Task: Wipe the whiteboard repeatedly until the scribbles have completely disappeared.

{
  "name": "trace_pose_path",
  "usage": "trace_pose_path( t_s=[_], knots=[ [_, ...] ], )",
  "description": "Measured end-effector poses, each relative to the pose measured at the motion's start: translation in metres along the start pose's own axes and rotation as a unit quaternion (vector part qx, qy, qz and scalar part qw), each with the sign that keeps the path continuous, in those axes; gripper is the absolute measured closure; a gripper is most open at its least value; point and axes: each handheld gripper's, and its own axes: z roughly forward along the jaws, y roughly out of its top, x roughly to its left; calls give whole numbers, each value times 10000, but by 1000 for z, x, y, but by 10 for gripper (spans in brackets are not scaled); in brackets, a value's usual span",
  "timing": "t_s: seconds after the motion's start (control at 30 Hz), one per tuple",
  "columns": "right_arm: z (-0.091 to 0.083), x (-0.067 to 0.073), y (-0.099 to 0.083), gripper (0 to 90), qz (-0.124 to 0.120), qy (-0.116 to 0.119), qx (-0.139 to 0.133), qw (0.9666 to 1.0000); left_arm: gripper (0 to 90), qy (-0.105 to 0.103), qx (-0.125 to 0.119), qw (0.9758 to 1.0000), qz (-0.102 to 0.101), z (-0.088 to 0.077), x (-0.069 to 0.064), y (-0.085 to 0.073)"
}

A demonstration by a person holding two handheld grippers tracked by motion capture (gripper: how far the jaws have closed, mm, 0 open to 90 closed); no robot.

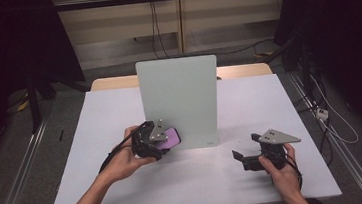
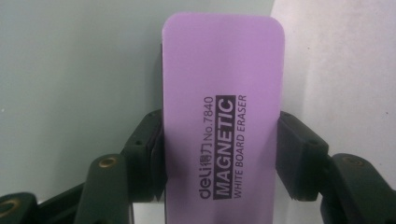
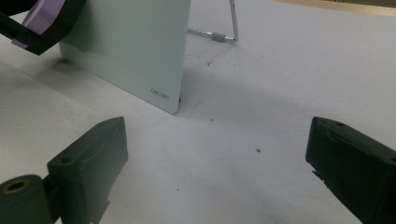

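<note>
A: Starting at the left. The left tongs (image 1: 160, 140) are clamping the purple eraser (image 1: 169, 137) by its long edges, one jaw on each side. The person's left hand (image 1: 124, 160) is holding them low, at the bottom left corner of the board.

B: Eraser touching the board?

A: Looking like it's right up against the whiteboard (image 1: 179, 102), or just beside it. Can't tell contact for sure from above. In the left gripper view the eraser (image 2: 223, 116) is lying over the pale board face, with the white surface (image 2: 345, 70) showing past its right edge.

B: What's it looking like?

A: Flat slab, rounded corners, matte purple back, black print reading "MAGNETIC WHITE BOARD ERASER". Clean, no dents that I'm seeing.

B: Risks?

A: My guess: the board is only standing on a thin wire stand (image 3: 224, 32) behind it. Pushing hard at that low corner could be sliding or tipping it. Nothing is bracing it. Also the grip is sitting near one end of the eraser, so a wipe could be twisting it in the jaws. Magnetic pull could be snapping it onto the board off-angle too.

B: Right side?

A: The right tongs (image 1: 246, 150) are spread wide with nothing between them, held in the right hand (image 1: 281, 170) just above the surface (image 1: 120, 118), well apart from the board and aiming toward its lower right corner.
</note>
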Motion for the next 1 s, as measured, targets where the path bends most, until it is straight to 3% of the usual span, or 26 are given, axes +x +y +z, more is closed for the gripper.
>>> trace_pose_path(
  t_s=[0.27,0.3,0.47,0.63,0.8,1.0],
  knots=[
    [-1,-1,0,58,14,2,-8,10000,410,-283,56,9996,-12,12,-6,0],
    [-1,-1,0,57,5,5,-6,10000,410,-287,128,9995,69,13,-6,0],
    [-1,-1,0,58,-1,0,4,10000,410,-296,156,9994,85,17,-9,3],
    [0,-1,0,58,3,7,2,10000,410,-225,-71,9997,-25,9,-2,6],
    [0,-1,0,58,1,12,2,10000,410,-68,-399,9990,-182,-15,18,15],
    [0,-1,0,58,9,10,-8,10000,409,263,-946,9942,-436,-41,38,25]
  ],
)
